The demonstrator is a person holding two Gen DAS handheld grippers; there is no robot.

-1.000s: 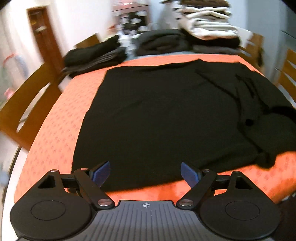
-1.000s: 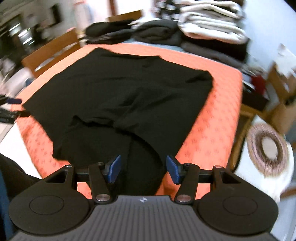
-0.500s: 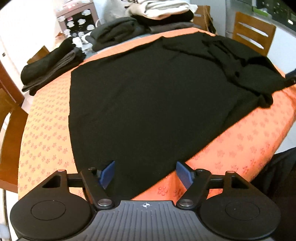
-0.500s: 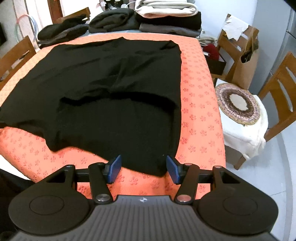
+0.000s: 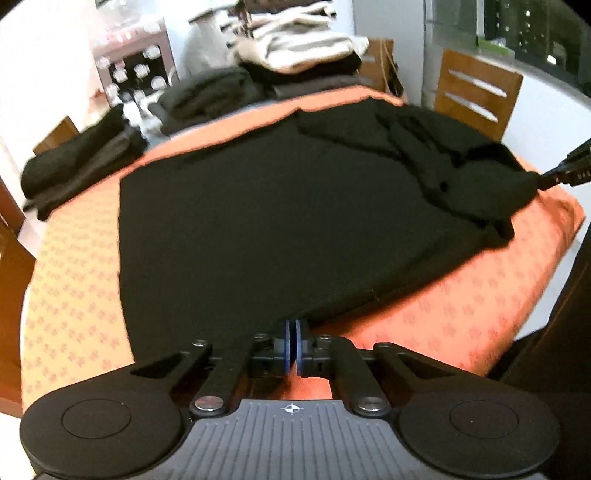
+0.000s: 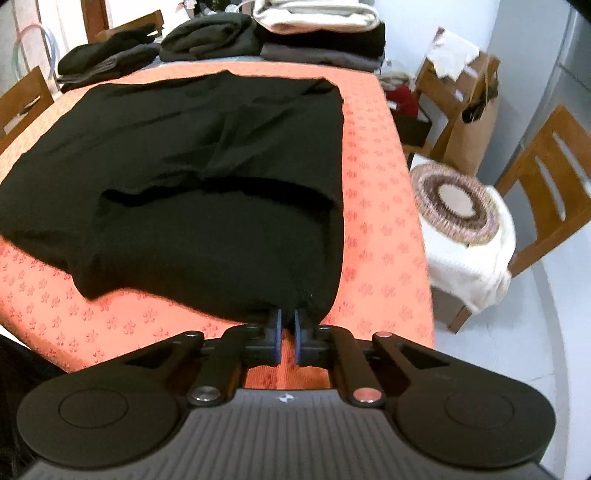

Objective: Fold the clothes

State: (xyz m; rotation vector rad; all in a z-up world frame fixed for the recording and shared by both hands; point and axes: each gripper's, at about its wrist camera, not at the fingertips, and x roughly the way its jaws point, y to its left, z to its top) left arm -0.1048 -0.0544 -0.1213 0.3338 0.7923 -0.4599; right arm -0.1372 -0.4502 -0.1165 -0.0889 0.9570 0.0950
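Black garment lying on desk, left gripper and right gripper apparently pinching near hem corners; shallow bites risking slipping.

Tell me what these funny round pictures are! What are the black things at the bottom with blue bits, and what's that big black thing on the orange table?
Those black things are two hand-held grabbing tools; a person holds one in each hand. Each has a camera looking forward along its two fingers, so you get one picture per tool.

In the left camera's picture, the left gripper has its blue-padded fingers pinched shut on the near edge of the large black garment. In the right camera's picture, the right gripper pinches another spot on the same garment's near edge.

The garment lies spread over the orange flower-patterned tablecloth, partly folded already. At the far end sit stacks of folded dark and cream clothes. Wooden chairs stand around.
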